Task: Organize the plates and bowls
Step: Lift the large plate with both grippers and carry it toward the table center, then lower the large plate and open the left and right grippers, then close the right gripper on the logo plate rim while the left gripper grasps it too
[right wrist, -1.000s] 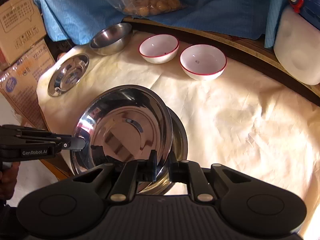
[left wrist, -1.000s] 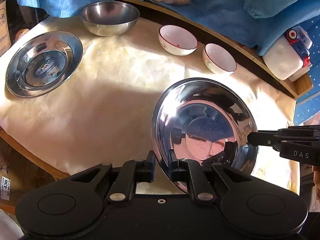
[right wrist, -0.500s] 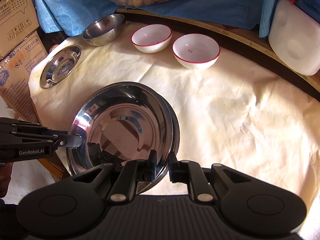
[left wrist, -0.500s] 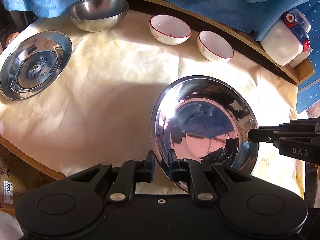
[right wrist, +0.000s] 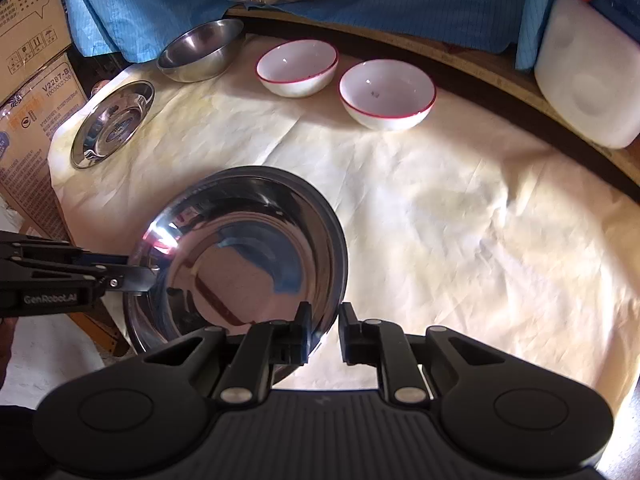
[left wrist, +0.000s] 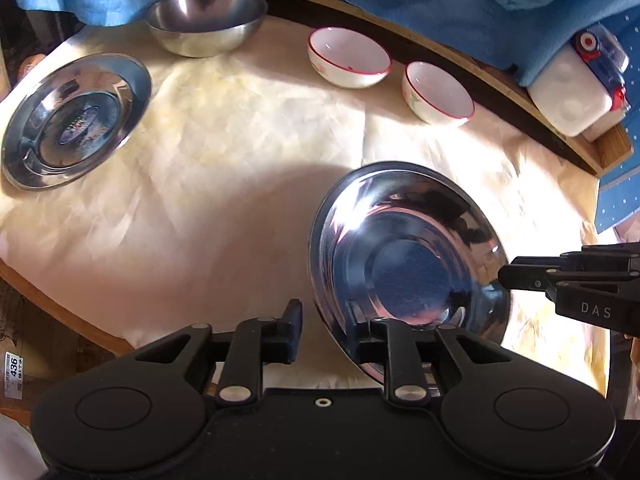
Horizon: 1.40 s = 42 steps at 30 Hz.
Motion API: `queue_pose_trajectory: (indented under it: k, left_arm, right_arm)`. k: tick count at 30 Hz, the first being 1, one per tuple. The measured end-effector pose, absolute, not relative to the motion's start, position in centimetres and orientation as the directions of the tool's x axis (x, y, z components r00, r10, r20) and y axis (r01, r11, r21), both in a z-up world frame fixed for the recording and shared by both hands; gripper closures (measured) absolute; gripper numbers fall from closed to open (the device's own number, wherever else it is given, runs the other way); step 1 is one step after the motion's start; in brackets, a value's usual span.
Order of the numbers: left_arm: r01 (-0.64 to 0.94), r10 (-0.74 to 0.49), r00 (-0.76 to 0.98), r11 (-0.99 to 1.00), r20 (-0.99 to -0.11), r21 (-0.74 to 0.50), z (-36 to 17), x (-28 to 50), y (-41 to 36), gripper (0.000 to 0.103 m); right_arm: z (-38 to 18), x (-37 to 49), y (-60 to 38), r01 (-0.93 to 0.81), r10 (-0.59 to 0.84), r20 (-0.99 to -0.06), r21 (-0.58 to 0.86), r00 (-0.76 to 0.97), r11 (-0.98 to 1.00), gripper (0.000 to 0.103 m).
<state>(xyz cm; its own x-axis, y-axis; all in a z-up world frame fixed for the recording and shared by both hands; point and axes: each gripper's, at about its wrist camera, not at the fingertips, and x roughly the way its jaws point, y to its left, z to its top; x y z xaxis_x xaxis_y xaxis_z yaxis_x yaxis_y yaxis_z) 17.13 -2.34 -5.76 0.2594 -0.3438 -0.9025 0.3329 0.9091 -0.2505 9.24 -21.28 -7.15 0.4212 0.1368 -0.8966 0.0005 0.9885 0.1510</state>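
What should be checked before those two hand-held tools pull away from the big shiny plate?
1. Left gripper letting go: ok, its fingers are opening, with the plate rim between them.
2. Right gripper letting go: ok, its fingers are opening around the opposite rim.
3. Steel plate resting level: cannot tell, its underside is hidden.
4. Room to back away: ok, the nearest red-rimmed bowl, the steel bowl and the small plate stand well apart.
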Motion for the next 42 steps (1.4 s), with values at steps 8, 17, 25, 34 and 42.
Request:
queue_pose_trajectory:
  k: [8,17,25,34,42]
  left_arm:
    - [0.291,-0.338,0.284,0.922,-0.897,-0.255,-5.5,17.5,-1.1,0.065]
    - [0.198,-0.297,0.408,0.952,-0.863,-0.234,-4.1,18.3,1.3,0.006]
    - [0.095,-0.258,0.49,0.965,-0.833,-0.244,-2.8,20.9,4.1,0.001]
    - [-0.003,-0.177,0.513,0.978,-0.84,-0.208,-2.6,22.8,8.1,0.001]
    - [-0.185,-0.048,0.5,0.969,-0.865,-0.161,-3.6,24.7,12.0,0.001]
  right_arm:
    - [-6.7,9.6,-21.1,0.001,0.12,-0.891,0.134,0.438,0.991,0.079]
    - [-6.0,10.5,-19.7,-0.018,0.128,-0.864,0.137,0.488,0.99,0.031]
    - [-4.8,13.2,-17.7,-0.043,0.165,-0.827,0.168,0.537,0.985,0.008]
    - [-3.8,16.6,-14.9,-0.074,0.204,-0.794,0.198,0.573,0.977,0.003]
    - [-4.7,20.5,-11.0,-0.12,0.254,-0.778,0.227,0.574,0.966,0.005]
